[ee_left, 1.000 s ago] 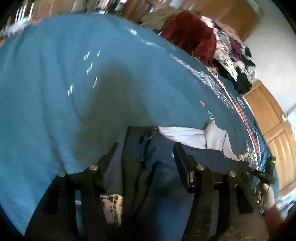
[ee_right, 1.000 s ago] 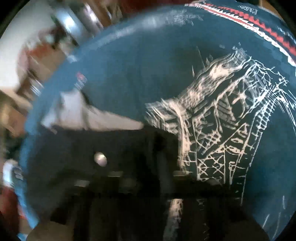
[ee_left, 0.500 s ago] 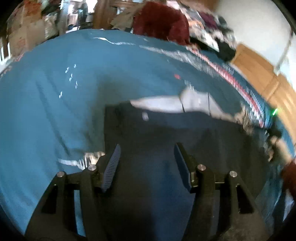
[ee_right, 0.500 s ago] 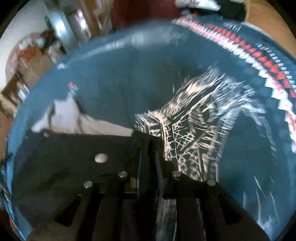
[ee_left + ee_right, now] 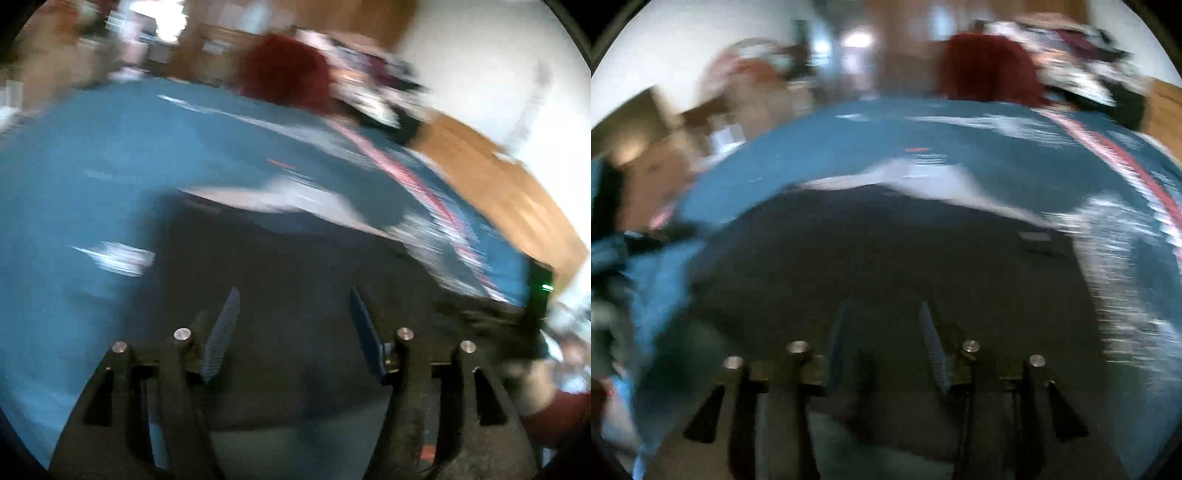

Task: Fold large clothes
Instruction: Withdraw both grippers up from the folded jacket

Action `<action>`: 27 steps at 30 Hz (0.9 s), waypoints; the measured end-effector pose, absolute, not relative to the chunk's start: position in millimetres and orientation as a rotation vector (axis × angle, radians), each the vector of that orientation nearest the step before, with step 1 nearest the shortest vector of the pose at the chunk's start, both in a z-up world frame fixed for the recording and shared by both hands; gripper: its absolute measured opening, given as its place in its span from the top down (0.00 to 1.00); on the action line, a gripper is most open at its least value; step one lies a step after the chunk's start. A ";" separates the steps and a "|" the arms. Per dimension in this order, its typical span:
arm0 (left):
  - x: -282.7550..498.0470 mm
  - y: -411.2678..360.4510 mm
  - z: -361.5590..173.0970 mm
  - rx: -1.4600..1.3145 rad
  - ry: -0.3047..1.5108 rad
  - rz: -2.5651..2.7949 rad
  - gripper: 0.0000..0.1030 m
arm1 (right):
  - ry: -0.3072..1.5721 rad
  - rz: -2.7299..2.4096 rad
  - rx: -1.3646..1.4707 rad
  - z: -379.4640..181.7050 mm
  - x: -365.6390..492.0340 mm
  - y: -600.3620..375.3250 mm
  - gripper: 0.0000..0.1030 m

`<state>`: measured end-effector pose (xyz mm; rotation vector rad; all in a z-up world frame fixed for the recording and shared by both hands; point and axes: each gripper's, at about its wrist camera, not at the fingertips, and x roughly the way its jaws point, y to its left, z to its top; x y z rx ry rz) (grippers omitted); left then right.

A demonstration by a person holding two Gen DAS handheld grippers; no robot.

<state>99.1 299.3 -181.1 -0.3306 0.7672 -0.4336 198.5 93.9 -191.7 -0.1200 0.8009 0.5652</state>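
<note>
Dark garment (image 5: 295,280) lay flat on the teal bedspread (image 5: 92,166), spread wide under both cameras; a pale strip (image 5: 266,195), lining or a lighter layer, showed along its far edge. Both views were heavily motion-blurred, so seams and folds could not be read. Left gripper (image 5: 293,314) was poised over the near part of the garment, pointing toward the far edge, jaws wide apart with nothing between them; whether the tips touched cloth could not be told. Right gripper (image 5: 882,328) was likewise over the garment (image 5: 886,258), jaws parted somewhat less widely, nothing gripped. In the right view the pale strip (image 5: 923,184) ran across ahead of the fingers, and white patterning (image 5: 1115,258) on the bedspread (image 5: 831,140) lay just right of the garment. A red-and-white striped band (image 5: 424,184) crossed the bedspread further right. At the far end of the bed sat a dark red heap (image 5: 288,74) with mixed clothes (image 5: 373,88) piled beside it. Wooden panelling (image 5: 498,192) ran behind on the right, below a white wall (image 5: 498,55). A dark device with a green light (image 5: 545,286) showed at the left view's right edge.
</note>
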 end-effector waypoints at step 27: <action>34.3 406.7 -250.9 -0.219 0.878 0.292 0.00 | 0.958 -0.020 -0.014 -232.2 140.5 -148.9 0.36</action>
